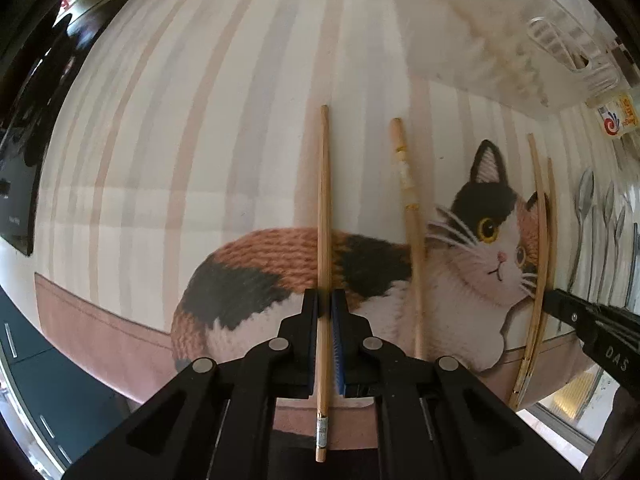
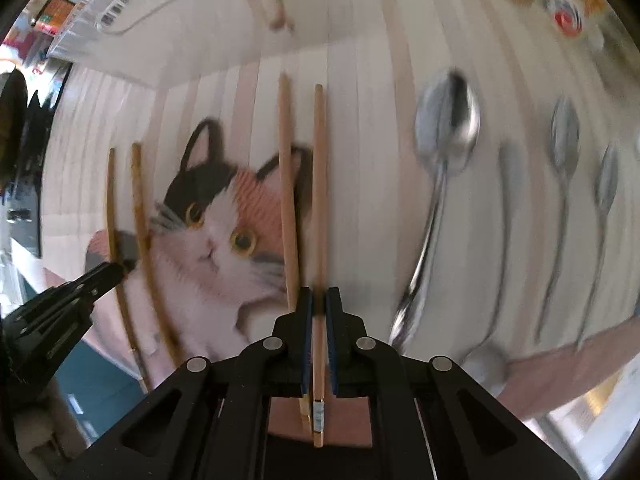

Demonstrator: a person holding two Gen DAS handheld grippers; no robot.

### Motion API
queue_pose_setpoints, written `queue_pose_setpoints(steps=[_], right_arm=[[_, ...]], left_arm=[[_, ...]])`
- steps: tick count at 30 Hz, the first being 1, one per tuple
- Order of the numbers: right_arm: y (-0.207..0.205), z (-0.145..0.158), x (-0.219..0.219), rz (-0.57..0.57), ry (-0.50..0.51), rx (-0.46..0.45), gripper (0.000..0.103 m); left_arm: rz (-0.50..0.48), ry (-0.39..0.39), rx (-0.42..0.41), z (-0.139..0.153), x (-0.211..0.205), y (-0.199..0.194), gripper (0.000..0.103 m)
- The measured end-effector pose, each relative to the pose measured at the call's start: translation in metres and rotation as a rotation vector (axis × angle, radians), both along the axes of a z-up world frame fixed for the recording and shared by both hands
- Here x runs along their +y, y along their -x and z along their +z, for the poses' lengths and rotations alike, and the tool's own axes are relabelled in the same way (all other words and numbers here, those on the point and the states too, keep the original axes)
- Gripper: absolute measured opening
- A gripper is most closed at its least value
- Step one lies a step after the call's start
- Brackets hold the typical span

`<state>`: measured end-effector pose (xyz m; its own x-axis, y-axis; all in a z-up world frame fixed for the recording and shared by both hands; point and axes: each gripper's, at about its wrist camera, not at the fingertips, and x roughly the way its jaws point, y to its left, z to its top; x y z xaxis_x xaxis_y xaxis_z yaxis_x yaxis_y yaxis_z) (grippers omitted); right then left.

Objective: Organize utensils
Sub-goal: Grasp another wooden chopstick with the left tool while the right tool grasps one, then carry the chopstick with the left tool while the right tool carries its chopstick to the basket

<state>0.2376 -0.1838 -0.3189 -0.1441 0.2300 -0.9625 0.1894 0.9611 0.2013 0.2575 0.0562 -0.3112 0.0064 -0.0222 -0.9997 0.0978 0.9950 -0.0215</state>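
Under my tools lies a striped cloth mat (image 1: 240,120) printed with a calico cat (image 1: 480,240); clear plastic rack (image 1: 560,48) far ahead. My left tool (image 1: 324,304) is clamped on one round wooden chopstick (image 1: 324,200). My right tool (image 2: 319,304) grips another chopstick (image 2: 319,180). Four wooden chopsticks in the left view. Right of my right tool: four shiny steel spoons (image 2: 448,120), blurred.

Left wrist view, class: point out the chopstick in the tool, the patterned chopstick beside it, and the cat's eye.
Held chopstick (image 1: 323,200): left wrist view, mid-shaft.
Patterned chopstick (image 1: 405,168): left wrist view, banded part.
Cat's eye (image 1: 489,230): left wrist view, pupil.
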Motion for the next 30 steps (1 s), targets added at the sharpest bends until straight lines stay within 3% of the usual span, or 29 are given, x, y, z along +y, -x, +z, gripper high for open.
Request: queue_pose_setpoints(steps=[5,11,17,30], right_arm=[[0.012,-0.001,0.002,0.003,0.033,0.028,0.007],[0.023,0.004,0.021,0.071,0.091,0.03,0.007],[0.019,0.006,0.029,0.031,0.126,0.016,0.007],[0.004,0.001,0.04,0.063,0.157,0.025,0.008]], left_arm=[[-0.023,-0.019,-0.009,0.003,0.0,0.011,0.005],[-0.027,-0.032,-0.012,-0.005,-0.033,0.019,0.005],[-0.033,-0.021,-0.016,-0.012,-0.017,0.02,0.005],[-0.048,-0.031,-0.025,-0.012,-0.018,0.02,0.005]])
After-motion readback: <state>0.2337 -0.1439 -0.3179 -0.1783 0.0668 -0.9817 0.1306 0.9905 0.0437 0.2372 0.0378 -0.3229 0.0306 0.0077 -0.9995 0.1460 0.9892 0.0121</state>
